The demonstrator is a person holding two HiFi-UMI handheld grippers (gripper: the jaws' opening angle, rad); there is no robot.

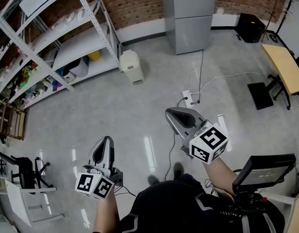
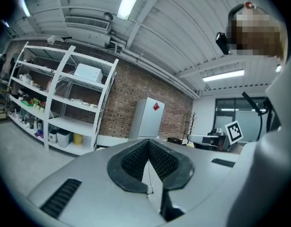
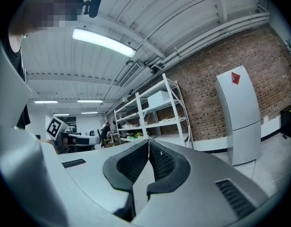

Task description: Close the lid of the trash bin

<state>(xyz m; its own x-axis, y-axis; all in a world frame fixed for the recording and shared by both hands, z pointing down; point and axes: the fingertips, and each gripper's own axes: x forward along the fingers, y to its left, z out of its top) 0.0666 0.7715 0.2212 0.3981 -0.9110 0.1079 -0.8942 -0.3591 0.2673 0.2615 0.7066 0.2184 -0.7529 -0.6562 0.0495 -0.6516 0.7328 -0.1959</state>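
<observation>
The cream plastic trash bin (image 1: 131,67) stands upright on the grey floor (image 1: 139,115) just beside the white shelving (image 1: 66,42), its lid (image 1: 129,55) seemingly down.

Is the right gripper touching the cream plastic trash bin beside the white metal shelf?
Apart. The head view shows a wide stretch of grey floor between the right gripper and the cream plastic trash bin.

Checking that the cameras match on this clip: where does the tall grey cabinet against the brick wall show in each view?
Head view: tall grey cabinet at the top, slightly right of centre.
Left gripper view: the cabinet sits at the centre.
Right gripper view: the cabinet stands at the right.
Shared landmark: the white shelf rack, left of the cabinet in all three.
</observation>
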